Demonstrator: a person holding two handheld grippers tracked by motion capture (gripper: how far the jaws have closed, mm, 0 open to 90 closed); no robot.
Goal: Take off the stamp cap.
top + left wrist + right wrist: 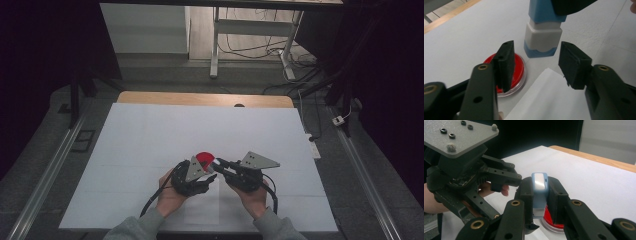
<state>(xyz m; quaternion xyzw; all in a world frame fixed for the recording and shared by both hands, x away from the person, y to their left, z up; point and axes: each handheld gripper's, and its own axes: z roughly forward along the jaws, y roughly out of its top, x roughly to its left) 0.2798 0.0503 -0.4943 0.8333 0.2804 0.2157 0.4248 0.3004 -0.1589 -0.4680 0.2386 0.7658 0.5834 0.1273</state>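
Two grippers are meeting low in the middle of the high view, just above the person's hands and sleeves at the bottom edge. The right gripper (539, 195) is squeezing a blue and white stamp (539, 192) between its jaws, with the pads pressing on both blue sides, so the stamp is not slipping. It is holding the stamp standing up, I think so that its flat white and blue end can be pushed straight down. In the left gripper view the stamp (543, 37) is hanging in the upper middle of the picture, with its bottom end close over the white table cover (461, 37); whether it is touching the cover is hard to tell. The left gripper (536, 65) is sitting in front of it with a gap between its jaws, gripping nothing. Its jaws are lined up on the stamp's bottom part, so I think it is getting ready to pull off a cap or steady that end. A sheet of white paper (549, 100) is lying at the bottom of that picture, under the jaws, maybe waiting for the print. Just behind the left jaw, at the middle left, a round red ink pad (520, 67) in a clear dish is resting on the table, near the stamp, likely kept close for dipping. Farther off, toward the upper left corner, the wooden table edge (449, 15) is showing.
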